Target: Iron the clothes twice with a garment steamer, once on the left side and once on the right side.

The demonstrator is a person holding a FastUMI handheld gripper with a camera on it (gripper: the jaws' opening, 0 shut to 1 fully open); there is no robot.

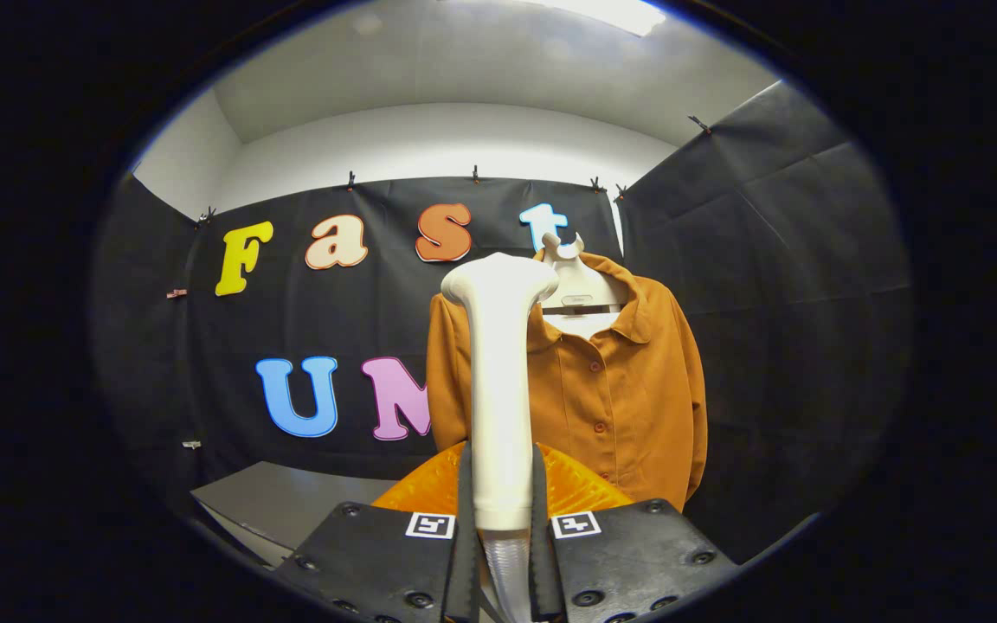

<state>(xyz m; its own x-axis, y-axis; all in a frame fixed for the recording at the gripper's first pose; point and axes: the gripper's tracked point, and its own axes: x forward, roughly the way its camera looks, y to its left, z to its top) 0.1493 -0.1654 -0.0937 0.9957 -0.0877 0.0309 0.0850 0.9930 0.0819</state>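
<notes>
Gripper (500, 484) closed on the garment steamer (498, 381), both fingers (466, 519) pressing the white handle from either side, low on its shaft. Steamer stands upright between the fingers, rising straight ahead of them. Its rounded white head sits at the top, bent toward the left. Below the clamp point a ribbed, translucent hose (505, 571) drops out from the handle's base between the fingers. Each finger mount carries a small square marker tag (429, 524) on its front edge, one on either side of the handle.

Just behind the handle and directly above the fingers, an orange dome-shaped part (576, 489) with a ridged surface; can't tell what it belongs to.

Beyond the steamer hangs the orange button-front shirt (628, 389), collar open, on a white hanger (578, 285). From this view the steamer's shaft overlaps the shirt's left half; the button placket and right half show clear to the right of the handle. Steamer head is level with the shirt's shoulder, near the hanger hook. Can't tell whether the head touches the fabric.

Left of the fingers, lower down, a grey table surface (282, 497). Black cloth wall (767, 285) behind everything, clipped up along its top, white wall and ceiling above.
</notes>
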